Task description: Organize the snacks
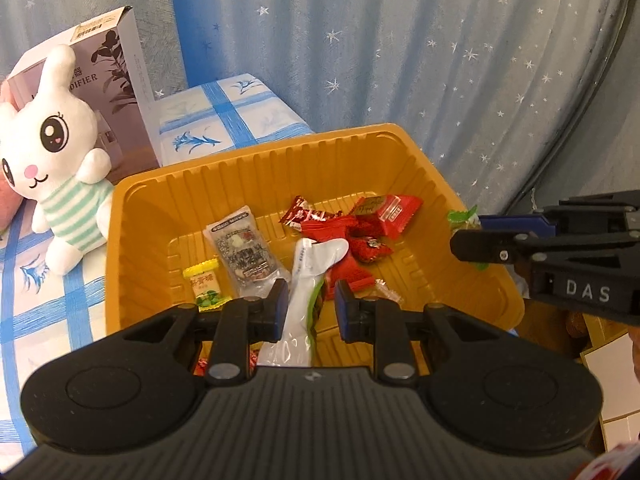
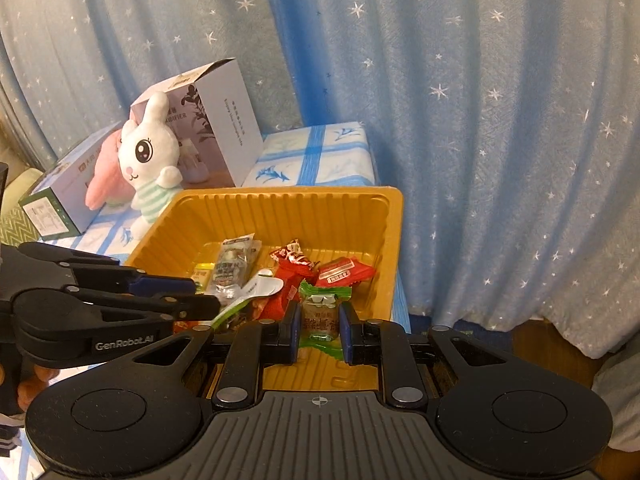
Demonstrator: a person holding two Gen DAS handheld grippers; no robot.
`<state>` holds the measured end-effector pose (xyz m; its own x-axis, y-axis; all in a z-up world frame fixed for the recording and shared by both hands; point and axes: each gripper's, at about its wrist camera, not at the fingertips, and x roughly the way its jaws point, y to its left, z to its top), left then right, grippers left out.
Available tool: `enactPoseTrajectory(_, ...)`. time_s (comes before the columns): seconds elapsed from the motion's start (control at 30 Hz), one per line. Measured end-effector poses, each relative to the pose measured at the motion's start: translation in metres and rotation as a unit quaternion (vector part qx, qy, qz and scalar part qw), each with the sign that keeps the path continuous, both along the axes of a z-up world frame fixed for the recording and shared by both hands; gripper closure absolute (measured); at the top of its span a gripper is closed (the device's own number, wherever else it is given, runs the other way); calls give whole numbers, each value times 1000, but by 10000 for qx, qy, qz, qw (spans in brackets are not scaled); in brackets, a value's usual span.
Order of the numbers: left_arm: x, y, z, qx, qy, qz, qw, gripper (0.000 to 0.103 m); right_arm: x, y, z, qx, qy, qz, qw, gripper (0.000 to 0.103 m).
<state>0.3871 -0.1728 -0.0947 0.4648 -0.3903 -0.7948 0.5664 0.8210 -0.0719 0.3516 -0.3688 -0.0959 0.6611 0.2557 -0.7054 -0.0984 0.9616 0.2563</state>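
- A white-and-green plastic snack pouch (image 1: 304,300) is pinched by the left claw (image 1: 308,308), its long axis pointing forward over the ribbed orange plastic tray (image 1: 256,168).
- A green-wrapped candy (image 2: 322,312) is pinched by the right claw (image 2: 320,334), just above the tray's near right corner.

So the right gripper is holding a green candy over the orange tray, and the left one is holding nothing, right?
Not quite. The left gripper isn't empty: its jaws are shut on a white and green snack packet, as the left wrist view shows. The rest is right: the right gripper holds the green candy over the orange tray.
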Motion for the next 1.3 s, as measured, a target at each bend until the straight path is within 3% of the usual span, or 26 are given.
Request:
enactPoseTrajectory(1.0, -3, 41, 11, 14, -7, 493, 9988, 68, 21, 23, -13, -248, 182, 223, 9993, 81)
enactPoseTrajectory(1.03, -4, 41, 12, 14, -8, 512, 9987, 68, 20, 23, -12, -247, 170, 251, 9992, 78)
enactPoseTrajectory(1.1, -6, 43, 15, -6, -1, 562, 9984, 67, 16, 21, -10, -233, 146, 257, 9993, 61)
enactPoseTrajectory(1.13, -7, 44, 16, -17, 3, 590, 9983, 65, 13, 21, -9, -218, 108, 220, 9995, 48)
enactPoseTrajectory(1.23, -11, 47, 20, -15, -28, 664, 9978, 56, 3, 18, -4, -149, -30, 165, 9997, 44)
enactPoseTrajectory(1.3, -15, 49, 23, -13, -64, 691, 9976, 56, -2, 17, -2, -86, -12, 116, 9999, 43)
